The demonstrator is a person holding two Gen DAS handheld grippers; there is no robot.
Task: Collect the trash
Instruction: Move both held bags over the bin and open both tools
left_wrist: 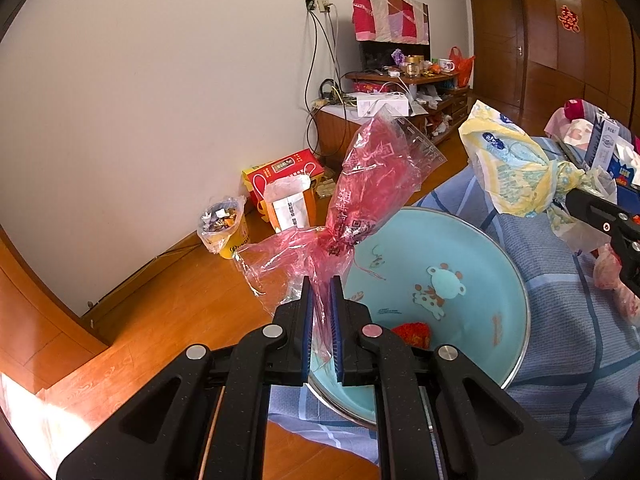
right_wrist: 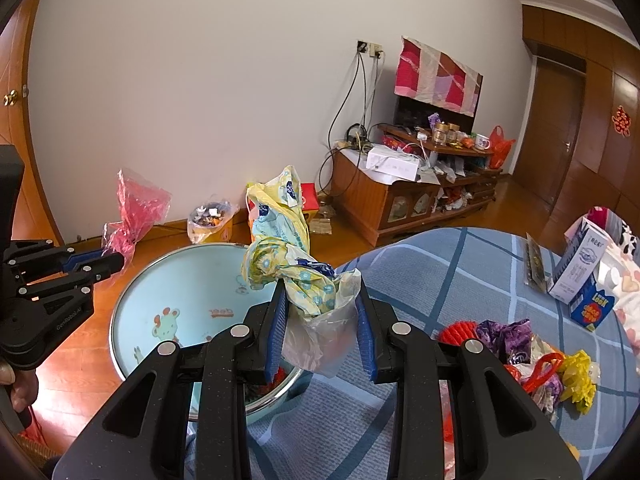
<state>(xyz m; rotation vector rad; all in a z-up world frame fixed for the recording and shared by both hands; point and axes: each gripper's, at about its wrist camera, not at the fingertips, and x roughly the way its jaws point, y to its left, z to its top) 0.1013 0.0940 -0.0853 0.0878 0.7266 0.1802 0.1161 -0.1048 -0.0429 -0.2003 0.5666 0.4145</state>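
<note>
My left gripper (left_wrist: 322,280) is shut on the twisted neck of a crumpled red see-through plastic bag (left_wrist: 372,172), held up over the near rim of a light blue basin (left_wrist: 472,240) with cartoon prints. A small red scrap (left_wrist: 412,332) lies in the basin. My right gripper (right_wrist: 320,292) is shut on a knotted yellow and white printed plastic bag (right_wrist: 280,240), just right of the basin (right_wrist: 192,280). In the right wrist view, the left gripper (right_wrist: 118,262) and its red bag (right_wrist: 136,204) show at the left. The yellow bag (left_wrist: 508,160) shows in the left wrist view too.
The basin rests on a blue checked bedspread (right_wrist: 460,272). Loose purple, red and yellow wrappers (right_wrist: 532,356) and a milk carton (right_wrist: 580,268) lie on it to the right. On the wooden floor stand a full lined bin (left_wrist: 224,224), a red box (left_wrist: 284,172) and a cluttered cabinet (right_wrist: 400,196).
</note>
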